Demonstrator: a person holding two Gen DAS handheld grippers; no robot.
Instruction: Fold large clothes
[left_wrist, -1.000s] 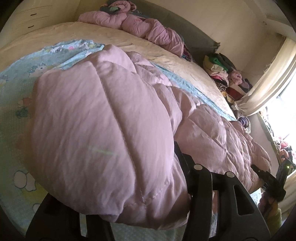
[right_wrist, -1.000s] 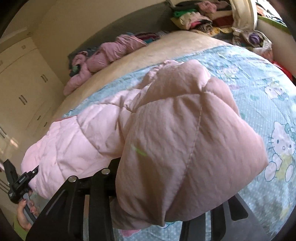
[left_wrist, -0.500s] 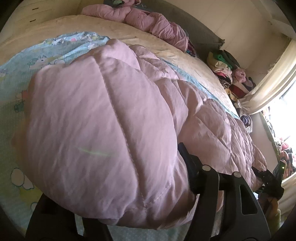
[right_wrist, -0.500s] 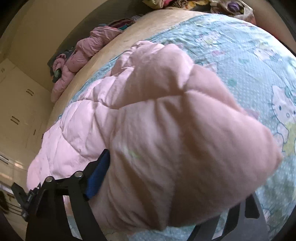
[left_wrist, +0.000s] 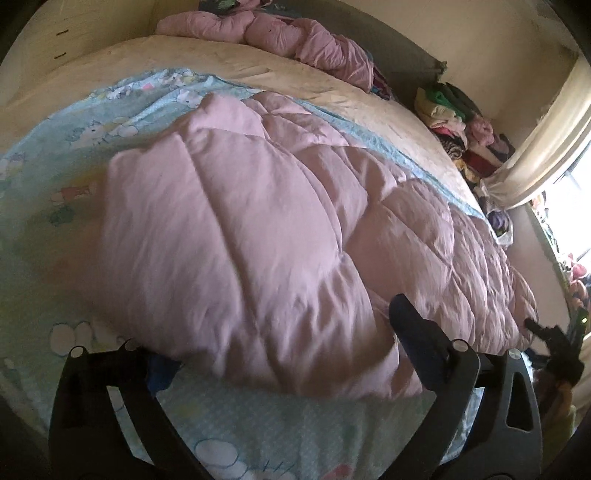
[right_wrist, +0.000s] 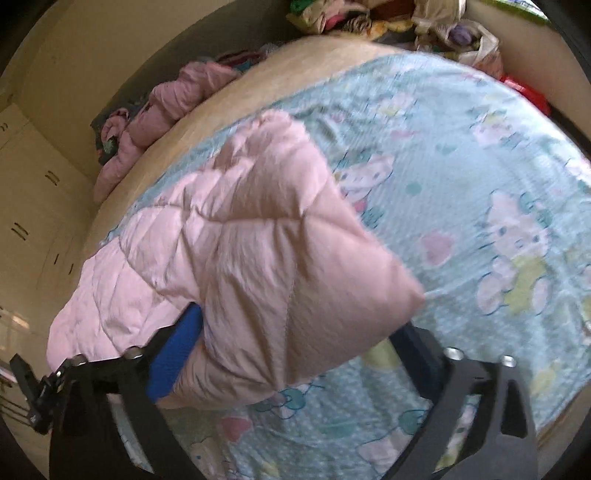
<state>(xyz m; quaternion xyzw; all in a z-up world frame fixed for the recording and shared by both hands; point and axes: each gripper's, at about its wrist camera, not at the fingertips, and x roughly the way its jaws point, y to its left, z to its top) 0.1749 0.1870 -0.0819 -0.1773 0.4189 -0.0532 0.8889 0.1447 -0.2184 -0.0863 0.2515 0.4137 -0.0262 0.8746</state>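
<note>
Opening, both grippers' jaws flank the pink quilt, which hides their fingertips.

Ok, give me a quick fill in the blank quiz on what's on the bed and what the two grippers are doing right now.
1. The quilted comforter on the bed is ____ in colour.
2. It lies on a light blue ____ printed with cartoon cats.
3. The jaws of the left gripper and right gripper are ____, with a comforter corner between each pair.
4. A second pink bundle lies at the ____ end of the bed.

Missing words: pink; sheet; opening; far
</note>
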